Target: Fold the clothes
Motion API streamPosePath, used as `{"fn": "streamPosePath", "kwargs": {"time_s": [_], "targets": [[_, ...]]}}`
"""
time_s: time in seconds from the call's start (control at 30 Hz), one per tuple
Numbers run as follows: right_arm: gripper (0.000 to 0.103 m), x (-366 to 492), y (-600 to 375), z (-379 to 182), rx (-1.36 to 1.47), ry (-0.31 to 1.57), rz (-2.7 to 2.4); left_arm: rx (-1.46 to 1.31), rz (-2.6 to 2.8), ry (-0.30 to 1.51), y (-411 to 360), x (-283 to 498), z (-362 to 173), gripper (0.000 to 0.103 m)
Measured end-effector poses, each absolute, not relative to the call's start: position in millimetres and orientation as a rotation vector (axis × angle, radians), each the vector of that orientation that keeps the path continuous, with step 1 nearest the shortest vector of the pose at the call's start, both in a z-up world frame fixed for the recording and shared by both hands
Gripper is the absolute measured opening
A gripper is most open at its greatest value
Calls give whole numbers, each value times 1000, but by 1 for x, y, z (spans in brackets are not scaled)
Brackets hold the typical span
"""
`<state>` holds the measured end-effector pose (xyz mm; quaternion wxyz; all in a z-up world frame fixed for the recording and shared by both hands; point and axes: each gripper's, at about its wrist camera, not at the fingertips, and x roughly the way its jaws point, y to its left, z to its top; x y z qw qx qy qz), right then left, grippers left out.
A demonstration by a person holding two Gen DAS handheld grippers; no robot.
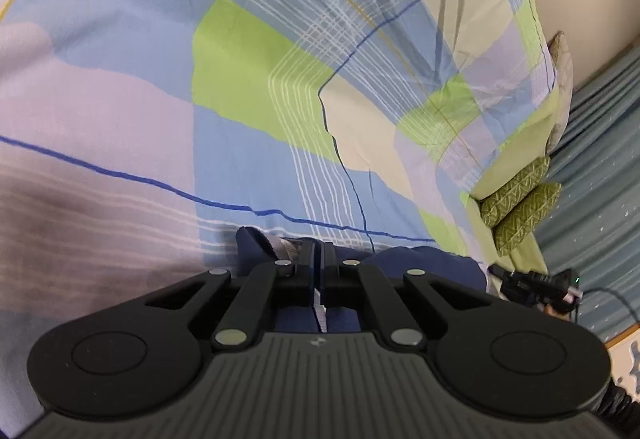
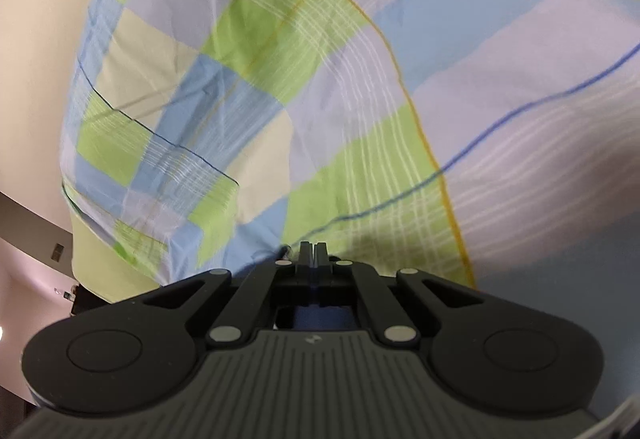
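Item: one navy blue garment (image 1: 420, 263), plain dark fabric with a pale inner strip showing at its bunched left end, lying low in the near field on a checked bed sheet (image 1: 160, 99) of blue, lilac, green and cream squares. We hold our left gripper (image 1: 320, 251) with fingers drawn narrow, pinched on the navy cloth. Our right gripper (image 2: 313, 249) likewise has its fingers nearly together; a sliver of dark blue shows between them. The left wrist view alone records two green patterned cushions (image 1: 516, 199) at the right and a teal curtain (image 1: 600, 179); the right wrist view alone records a cream wall (image 2: 36, 59) at the left.
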<state>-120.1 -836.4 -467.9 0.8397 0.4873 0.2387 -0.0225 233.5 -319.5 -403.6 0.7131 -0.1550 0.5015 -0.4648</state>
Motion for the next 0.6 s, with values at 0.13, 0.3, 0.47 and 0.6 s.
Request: {"fn": "streamPosePath", "kwargs": {"time_s": [0.13, 0.3, 0.47, 0.6], "targets": [[12, -93, -829, -462, 1022, 528, 32, -343, -1029, 1109, -320, 232, -403, 0], [14, -63, -806, -468, 926, 664, 57, -328, -1037, 1103, -320, 232, -402, 0], [0, -83, -812, -457, 873, 592, -45, -342, -992, 1065, -295, 230, -393, 0], [9, -121, -811, -445, 927, 532, 16, -378, -985, 1051, -268, 218, -383, 0]]}}
